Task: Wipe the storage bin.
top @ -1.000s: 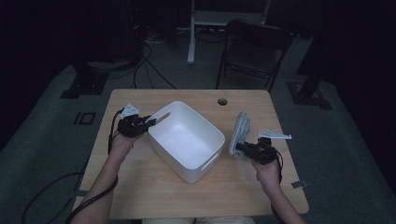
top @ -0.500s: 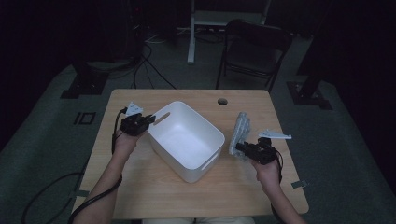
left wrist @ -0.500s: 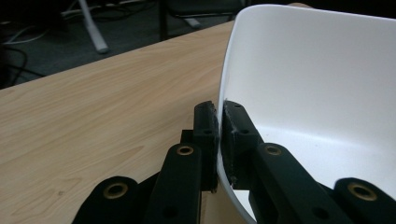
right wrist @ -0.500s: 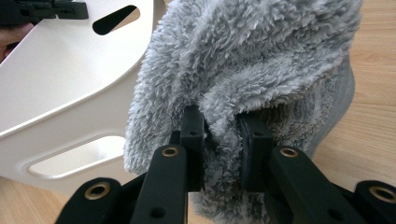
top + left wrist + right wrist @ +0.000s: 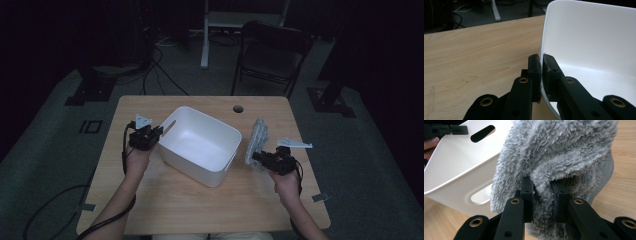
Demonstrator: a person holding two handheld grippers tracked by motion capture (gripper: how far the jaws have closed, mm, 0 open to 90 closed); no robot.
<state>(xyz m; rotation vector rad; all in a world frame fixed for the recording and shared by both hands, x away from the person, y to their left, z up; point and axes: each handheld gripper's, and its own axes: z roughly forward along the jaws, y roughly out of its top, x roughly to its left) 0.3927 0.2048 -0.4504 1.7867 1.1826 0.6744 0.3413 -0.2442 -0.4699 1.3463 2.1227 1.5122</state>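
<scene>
The left tongs (image 5: 540,65) are clamped on the rim of the white bin (image 5: 200,145), likely steadying it on the counter (image 5: 165,200). The right tongs (image 5: 541,188) pinch a fold of the grey fleece cloth (image 5: 559,152) just beside the bin's far wall, seemingly ready to lift it in.

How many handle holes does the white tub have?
2. One handle hole is in the white tub wall by the left gripper; the other handle hole faces the fluffy grey cloth.

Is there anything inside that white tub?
The white tub looks empty: its bare floor shows from above. The strip of floor under its near wall is hidden.
</scene>
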